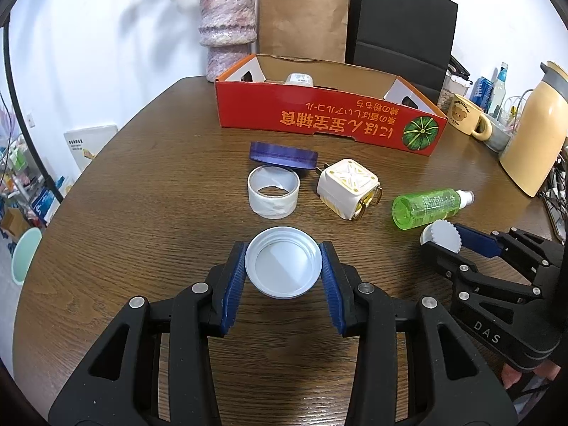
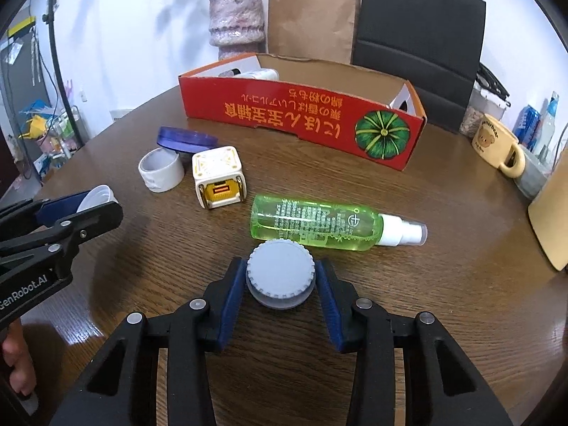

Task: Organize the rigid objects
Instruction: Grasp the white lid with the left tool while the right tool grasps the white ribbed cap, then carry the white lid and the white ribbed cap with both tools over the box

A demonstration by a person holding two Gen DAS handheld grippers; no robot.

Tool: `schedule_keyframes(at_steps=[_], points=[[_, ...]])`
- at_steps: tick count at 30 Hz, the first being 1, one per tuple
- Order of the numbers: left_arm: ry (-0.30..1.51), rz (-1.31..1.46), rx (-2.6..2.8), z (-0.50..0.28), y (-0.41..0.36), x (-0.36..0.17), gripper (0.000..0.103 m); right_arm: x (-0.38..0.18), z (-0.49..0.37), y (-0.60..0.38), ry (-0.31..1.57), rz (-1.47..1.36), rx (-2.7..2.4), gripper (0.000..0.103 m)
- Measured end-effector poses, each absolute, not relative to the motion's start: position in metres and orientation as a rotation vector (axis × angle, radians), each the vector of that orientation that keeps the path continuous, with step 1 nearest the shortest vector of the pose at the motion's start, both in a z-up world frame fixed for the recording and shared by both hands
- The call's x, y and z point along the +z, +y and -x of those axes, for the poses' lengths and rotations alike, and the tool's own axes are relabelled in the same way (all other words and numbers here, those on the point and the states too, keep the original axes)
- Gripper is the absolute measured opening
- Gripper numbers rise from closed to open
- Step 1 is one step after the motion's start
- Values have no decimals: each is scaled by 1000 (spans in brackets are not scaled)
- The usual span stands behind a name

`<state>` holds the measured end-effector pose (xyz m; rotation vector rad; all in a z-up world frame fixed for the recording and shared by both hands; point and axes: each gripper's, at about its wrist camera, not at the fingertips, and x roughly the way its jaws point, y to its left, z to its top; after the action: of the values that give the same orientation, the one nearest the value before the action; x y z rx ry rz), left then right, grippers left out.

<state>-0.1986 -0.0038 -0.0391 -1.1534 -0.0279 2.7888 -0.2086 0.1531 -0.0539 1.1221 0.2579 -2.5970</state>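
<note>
My left gripper (image 1: 283, 266) is shut on a white upturned lid (image 1: 283, 262), held over the brown table (image 1: 142, 184). My right gripper (image 2: 280, 277) is shut on a grey ribbed cap (image 2: 280, 271), just in front of a green spray bottle (image 2: 316, 225) lying on its side. A white tape roll (image 1: 273, 191), a purple round lid (image 1: 283, 154) and a white-and-yellow cube charger (image 1: 348, 188) lie mid-table. The open red cardboard box (image 1: 319, 120) stands behind them with a white bottle (image 1: 300, 78) inside.
A pink vase (image 1: 227, 25), a brown paper bag (image 1: 301, 17) and a black bag (image 1: 401, 25) stand behind the box. A bear mug (image 1: 467, 115) and a cream thermos (image 1: 532, 135) are at the right edge.
</note>
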Motion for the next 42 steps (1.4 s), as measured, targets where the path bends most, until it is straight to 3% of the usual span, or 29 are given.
schedule_keyframes(at_steps=[42], points=[[-36, 840, 2931, 251, 4, 53, 37, 41, 250, 160, 168, -771, -2796, 45]])
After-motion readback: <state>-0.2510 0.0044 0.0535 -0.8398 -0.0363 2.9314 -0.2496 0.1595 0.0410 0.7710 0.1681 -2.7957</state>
